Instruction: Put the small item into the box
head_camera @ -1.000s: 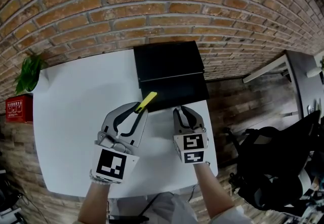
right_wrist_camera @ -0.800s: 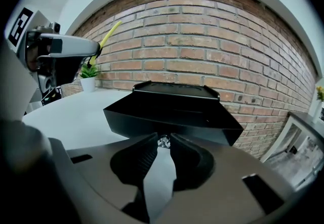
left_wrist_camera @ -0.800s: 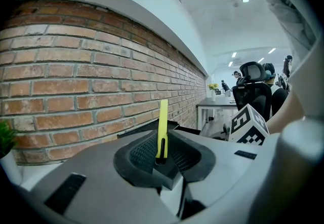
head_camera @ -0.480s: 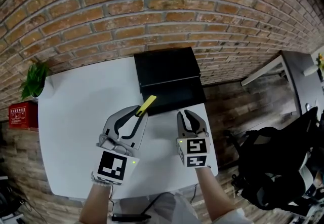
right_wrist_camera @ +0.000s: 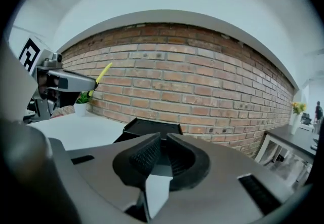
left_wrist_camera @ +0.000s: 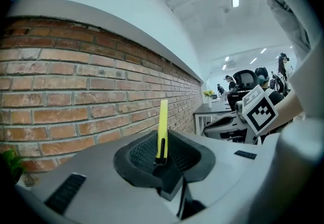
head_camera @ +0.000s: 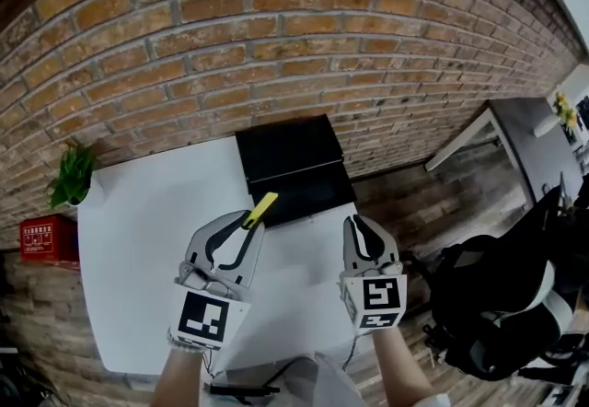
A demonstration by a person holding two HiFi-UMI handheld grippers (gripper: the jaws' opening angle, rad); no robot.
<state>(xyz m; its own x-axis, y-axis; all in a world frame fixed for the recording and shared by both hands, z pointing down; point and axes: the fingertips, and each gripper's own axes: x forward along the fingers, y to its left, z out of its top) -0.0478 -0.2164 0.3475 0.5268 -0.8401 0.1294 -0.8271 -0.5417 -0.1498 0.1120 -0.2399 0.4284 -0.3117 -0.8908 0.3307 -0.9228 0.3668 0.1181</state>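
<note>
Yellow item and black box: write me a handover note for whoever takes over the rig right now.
Left gripper: shut on the slim yellow item, which sticks out past the jaw tips.
Right gripper: shut, nothing between the jaws, held above the white table to the right of the left one.
Black box: at the table's far edge, against the brick wall.
Done: the item is picked up and held just short of the box's near side.
Left: carry it forward over the box, open the left jaws, and probably pull back.
</note>
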